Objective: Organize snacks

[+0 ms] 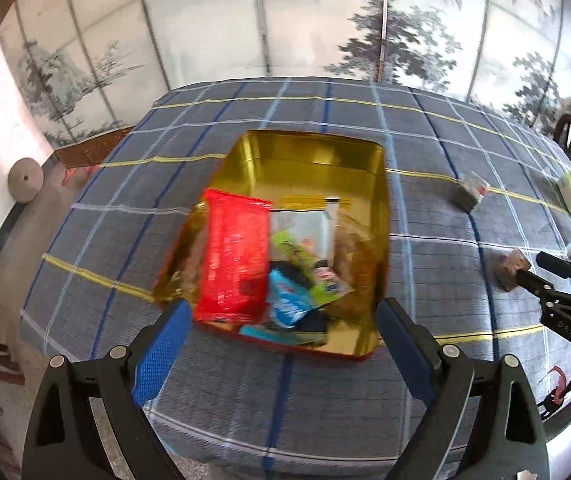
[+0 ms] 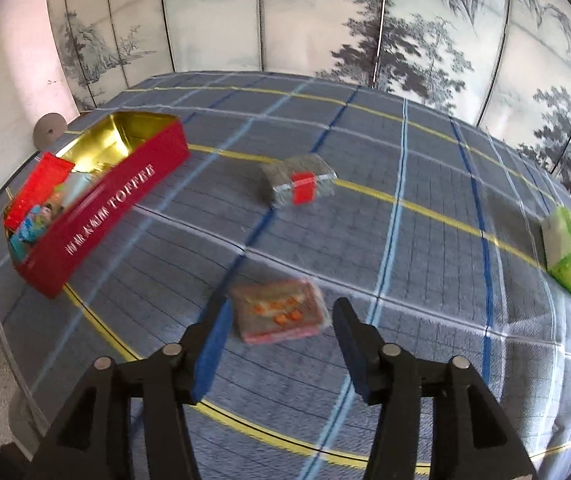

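Just ahead of right tool [image 2: 281, 320], snack packet [image 2: 279, 310]

On the red side wall of my tin [image 2: 105, 216] I read "TOFFEE" in white, beside Chinese characters too blurred to read.

Both grippers — left gripper [image 1: 281, 320], right gripper [image 2: 281, 320] — share matte black angular frames, silver round rivets, and blue textured pads [image 1: 161, 356] inside each finger.
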`<state>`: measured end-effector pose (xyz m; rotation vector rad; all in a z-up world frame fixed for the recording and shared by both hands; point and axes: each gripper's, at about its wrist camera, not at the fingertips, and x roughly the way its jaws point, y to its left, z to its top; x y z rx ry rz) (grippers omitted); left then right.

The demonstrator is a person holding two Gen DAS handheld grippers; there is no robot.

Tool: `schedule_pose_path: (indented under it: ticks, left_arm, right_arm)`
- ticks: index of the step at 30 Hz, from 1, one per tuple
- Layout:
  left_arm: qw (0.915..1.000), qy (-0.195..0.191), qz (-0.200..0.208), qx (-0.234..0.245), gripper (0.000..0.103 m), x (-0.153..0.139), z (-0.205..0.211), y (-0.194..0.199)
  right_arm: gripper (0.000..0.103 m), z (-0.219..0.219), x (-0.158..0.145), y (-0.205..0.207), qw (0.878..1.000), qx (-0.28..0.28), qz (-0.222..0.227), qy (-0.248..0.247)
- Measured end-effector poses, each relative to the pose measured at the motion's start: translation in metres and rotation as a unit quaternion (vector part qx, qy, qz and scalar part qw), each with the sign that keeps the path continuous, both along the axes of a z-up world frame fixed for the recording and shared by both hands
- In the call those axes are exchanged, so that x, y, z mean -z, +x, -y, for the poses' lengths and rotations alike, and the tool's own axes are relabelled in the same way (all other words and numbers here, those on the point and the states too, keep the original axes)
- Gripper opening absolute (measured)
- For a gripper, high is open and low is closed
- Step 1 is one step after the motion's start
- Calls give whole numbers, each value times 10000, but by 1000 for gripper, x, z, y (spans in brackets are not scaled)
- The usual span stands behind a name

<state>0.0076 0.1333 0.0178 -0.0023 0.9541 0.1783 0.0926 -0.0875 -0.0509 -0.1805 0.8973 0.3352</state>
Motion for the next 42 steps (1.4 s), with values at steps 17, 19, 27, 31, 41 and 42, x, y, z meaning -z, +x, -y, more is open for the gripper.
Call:
schedule_pose_path:
  ticks: [17,19,27,31,41,42]
  left_arm:
    - [9957,163,-216,891,92,21,78,45]
    - [9950,148,-245,957,92,27,88,52]
    - [9929,188,-200,1157,92,36,113,71]
    - [9914,300,-187,1262,92,41,123,82]
    - [9898,408,-196,1353,92,53,137,107]
    - [9896,427,-224,1357,92,55,138,109]
  right_arm:
    - [56,3,24,17,9988,-302,-68,372]
    - [51,4,24,16,9987,-326,-44,384]
    - [49,19,23,24,9996,-190,138,140]
    - [49,41,24,44,9997,137,129,173]
    - [49,72,25,72,9987,435,239,-70]
    - [49,73,26,73,9987,444,229,-53]
